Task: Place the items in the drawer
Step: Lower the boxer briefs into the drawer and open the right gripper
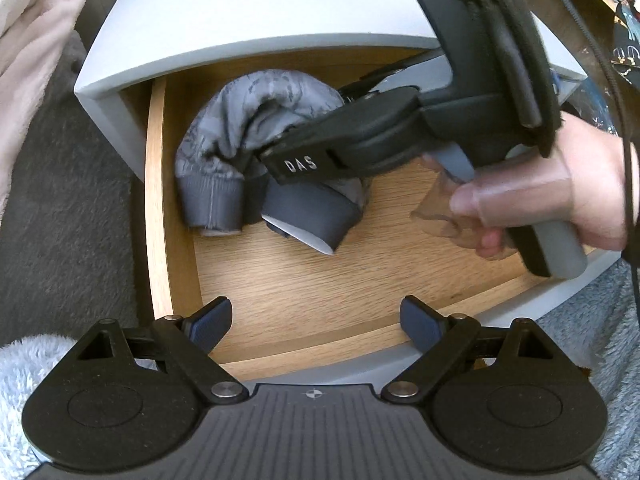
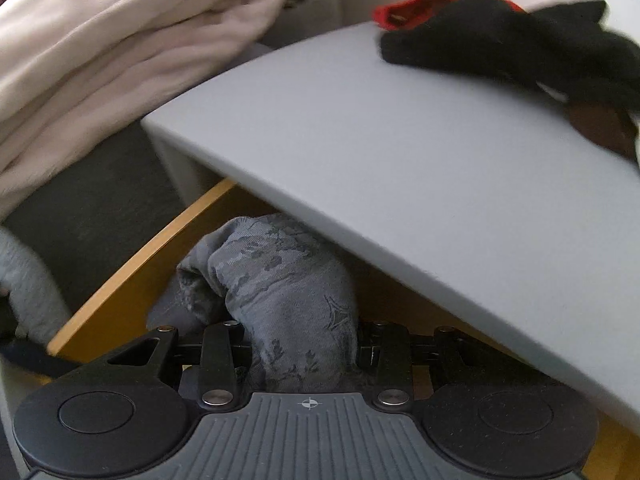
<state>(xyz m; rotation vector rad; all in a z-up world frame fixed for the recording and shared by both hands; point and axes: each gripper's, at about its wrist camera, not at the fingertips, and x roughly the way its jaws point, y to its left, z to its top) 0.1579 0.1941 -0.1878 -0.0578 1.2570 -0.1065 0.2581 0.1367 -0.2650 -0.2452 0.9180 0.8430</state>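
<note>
A rolled grey patterned garment (image 1: pixel 240 120) lies at the back left of the open wooden drawer (image 1: pixel 154 200). My right gripper (image 1: pixel 276 152), held by a hand (image 1: pixel 540 200), reaches down into the drawer from the right and is shut on that garment. In the right wrist view the garment (image 2: pixel 280 272) fills the gap between the fingers of the right gripper (image 2: pixel 304 340), just under the cabinet's front edge. My left gripper (image 1: pixel 316 316) hovers over the drawer's front part, open, with nothing between its fingers.
The grey cabinet top (image 2: pixel 400 160) overhangs the back of the drawer; a black and red cloth (image 2: pixel 500 36) lies on it at the far right. A pale pink blanket (image 2: pixel 100 40) is piled to the left. Dark grey carpet (image 1: pixel 60 220) lies left of the cabinet.
</note>
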